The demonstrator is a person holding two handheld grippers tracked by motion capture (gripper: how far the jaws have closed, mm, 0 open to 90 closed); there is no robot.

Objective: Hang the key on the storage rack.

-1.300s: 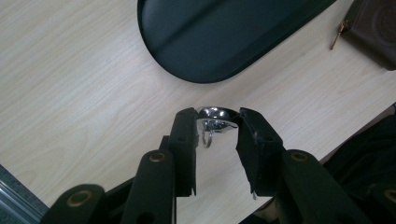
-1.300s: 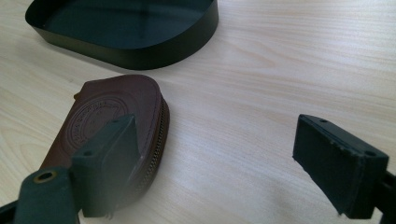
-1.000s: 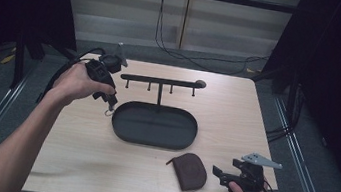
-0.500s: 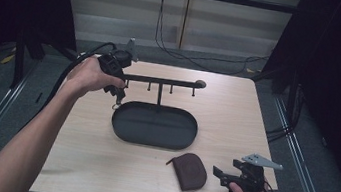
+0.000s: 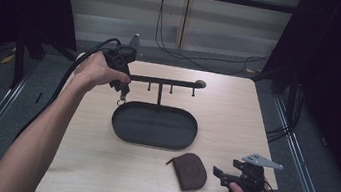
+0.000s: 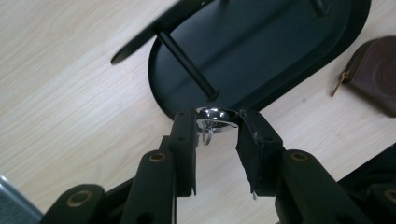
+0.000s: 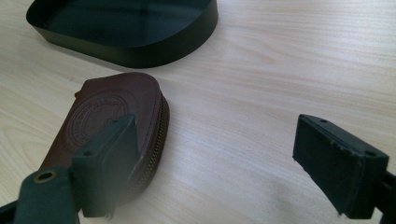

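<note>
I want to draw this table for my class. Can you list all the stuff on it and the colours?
Black oval metal tray with an upright post and a hook bar across the top: one, black, middle of the table.
Brown leather zip pouch: one, brown, lying flat on the table in front of the tray, apart from it.
Shiny silver metal ring piece: one, silver, pinched in the left gripper above the tray's left end.
Light wooden table: one, pale wood, under everything.
Left gripper: one, black, shut on the silver piece, held near the bar's left end.
Right gripper: one, black, jaws open, resting low just right of the pouch.
</note>
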